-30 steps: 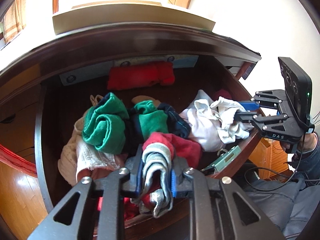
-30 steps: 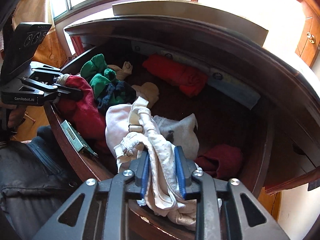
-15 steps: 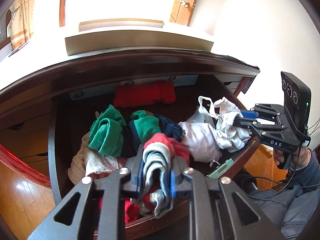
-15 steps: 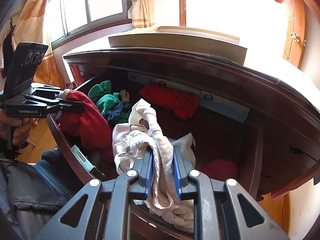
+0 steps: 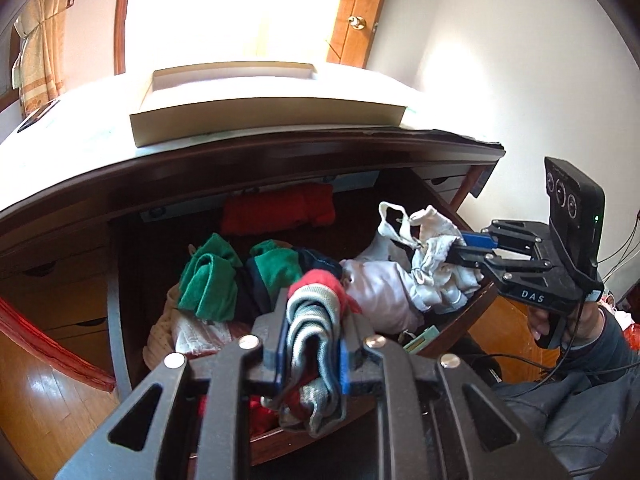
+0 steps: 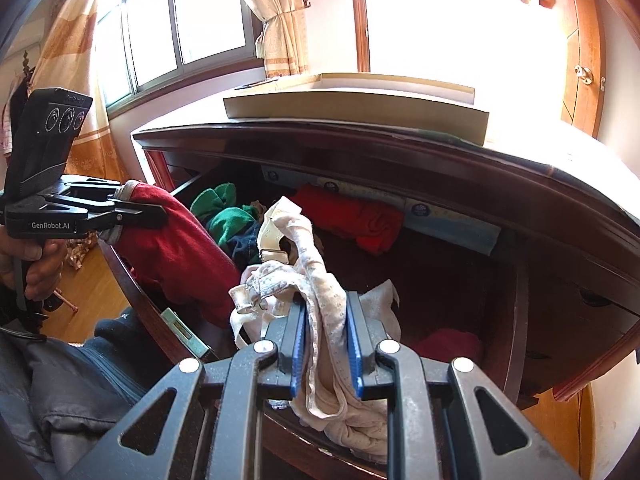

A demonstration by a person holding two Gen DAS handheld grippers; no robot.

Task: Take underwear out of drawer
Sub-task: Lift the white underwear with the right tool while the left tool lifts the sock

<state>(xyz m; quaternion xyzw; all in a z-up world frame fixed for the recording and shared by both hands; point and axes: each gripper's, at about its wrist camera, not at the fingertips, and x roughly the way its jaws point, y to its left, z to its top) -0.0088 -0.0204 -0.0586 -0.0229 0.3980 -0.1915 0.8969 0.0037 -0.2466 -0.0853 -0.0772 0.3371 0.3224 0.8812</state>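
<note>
An open dark wooden drawer (image 5: 116, 320) (image 6: 516, 320) holds a heap of clothes. My left gripper (image 5: 312, 354) is shut on red underwear with a grey striped waistband (image 5: 314, 320), lifted above the drawer's front edge; the right wrist view shows that gripper (image 6: 160, 214) at the left with the red garment (image 6: 176, 252) hanging from it. My right gripper (image 6: 326, 344) is shut on a white patterned bra (image 6: 316, 276), whose straps trail up over the drawer. Seen from the left wrist, the right gripper (image 5: 456, 248) holds the white bundle (image 5: 432, 264) at the drawer's right side.
Green and navy garments (image 5: 212, 280), a folded red piece (image 5: 280, 210) at the back and a dark red piece (image 6: 448, 342) lie in the drawer. A flat cardboard box (image 5: 256, 116) sits on the dresser top. A person's dark-clad legs (image 6: 60, 392) are in front.
Both grippers have risen and pulled back from the drawer, drawing the red underwear and the white bra up out of the heap. More of the room above the dresser shows.
</note>
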